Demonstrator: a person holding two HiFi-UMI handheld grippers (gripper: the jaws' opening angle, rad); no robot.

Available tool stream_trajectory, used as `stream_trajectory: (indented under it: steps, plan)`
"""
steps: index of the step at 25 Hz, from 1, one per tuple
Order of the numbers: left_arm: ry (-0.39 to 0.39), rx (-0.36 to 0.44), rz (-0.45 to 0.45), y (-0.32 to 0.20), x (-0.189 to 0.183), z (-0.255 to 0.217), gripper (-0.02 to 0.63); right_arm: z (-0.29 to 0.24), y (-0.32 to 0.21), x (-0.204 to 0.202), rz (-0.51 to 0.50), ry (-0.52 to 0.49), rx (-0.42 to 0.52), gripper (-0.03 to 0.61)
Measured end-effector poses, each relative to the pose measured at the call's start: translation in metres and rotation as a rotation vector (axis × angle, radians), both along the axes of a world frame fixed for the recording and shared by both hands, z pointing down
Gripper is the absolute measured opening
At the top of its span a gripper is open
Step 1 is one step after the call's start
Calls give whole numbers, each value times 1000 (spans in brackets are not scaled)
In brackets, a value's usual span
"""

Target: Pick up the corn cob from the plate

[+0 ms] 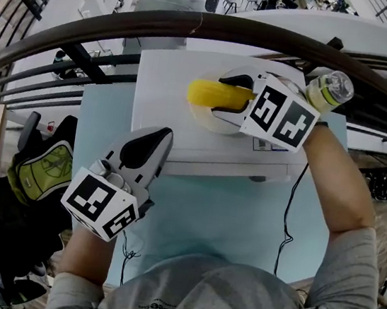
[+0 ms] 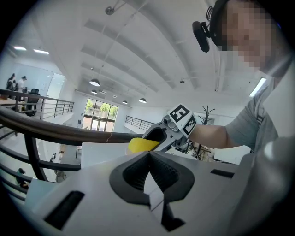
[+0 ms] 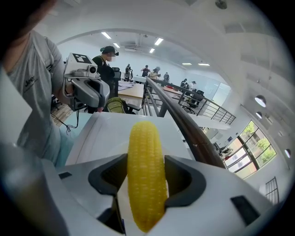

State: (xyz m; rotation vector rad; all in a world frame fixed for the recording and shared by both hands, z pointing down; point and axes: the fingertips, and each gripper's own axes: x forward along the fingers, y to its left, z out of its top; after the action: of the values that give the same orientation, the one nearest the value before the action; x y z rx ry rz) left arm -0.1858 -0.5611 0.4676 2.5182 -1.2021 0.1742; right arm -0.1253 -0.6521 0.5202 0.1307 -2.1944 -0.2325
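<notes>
The yellow corn cob point(image 1: 213, 94) lies crosswise over the pale plate point(image 1: 212, 122) on the white raised board point(image 1: 162, 96). My right gripper point(image 1: 228, 94) is shut on it, a pad pressing each side of the cob point(image 3: 146, 175). Whether the cob still touches the plate I cannot tell. My left gripper point(image 1: 154, 141) hovers at the board's near edge, well short of the plate, with its jaws shut on nothing point(image 2: 148, 173). From the left gripper view, the cob point(image 2: 139, 144) shows ahead in the right gripper point(image 2: 156, 137).
The board rests on a light blue table point(image 1: 220, 218). A dark curved railing point(image 1: 126, 23) runs just beyond it. A clear bottle point(image 1: 329, 91) stands at the board's right corner. A black cable point(image 1: 288, 206) trails on the right; a green-and-black bag point(image 1: 42, 165) sits left.
</notes>
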Motion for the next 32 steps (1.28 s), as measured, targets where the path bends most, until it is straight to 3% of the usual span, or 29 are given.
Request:
stream_trajectory:
  steps: [15, 26, 32]
  plan:
    - [-23, 84, -28, 60, -24, -69, 8, -103, 41, -5, 49, -2, 147, 258]
    - [-29, 183, -24, 138, -53, -135, 8, -195, 121, -15, 89, -10, 267, 258]
    - [-35, 214, 3, 186, -76, -150, 8, -217, 177, -23, 131, -16, 310, 258]
